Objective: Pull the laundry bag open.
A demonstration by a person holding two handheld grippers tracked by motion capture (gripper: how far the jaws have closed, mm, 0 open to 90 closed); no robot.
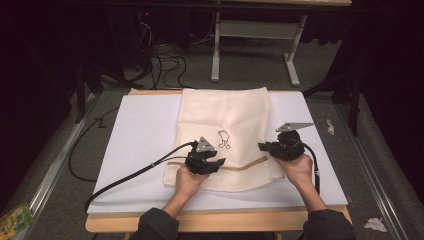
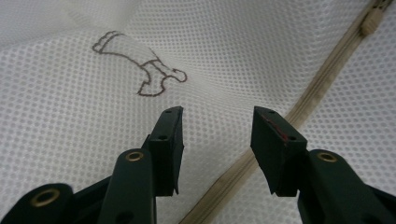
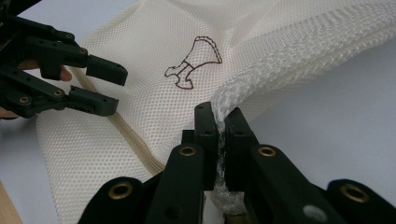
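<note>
The right gripper has its jaws pressed together on a bunched fold at the edge of the cream mesh laundry bag, the netting squeezed into a thick white ridge between the pads. The left gripper stands with its jaws apart, hovering just above the mesh with nothing between them; the beige zipper runs diagonally under the jaw on the right side of that view. The bag lies flat on the white board that covers the table, its far end reaching the board's back edge and its near part between the two hands. The left gripper view shows the weave close up, the brown outline drawing printed on it and the zipper pull near the top corner. The right gripper view shows the clamped fold, the same drawing from the other side, and the left gripper's open jaws farther off above the zipper line. The high view shows both forearms in dark sleeves, the black cables trailing off the board's left side, a wooden table edge at the front, and a grey table frame on the carpet beyond. Crumpled scraps lie on the floor at the right.
</note>
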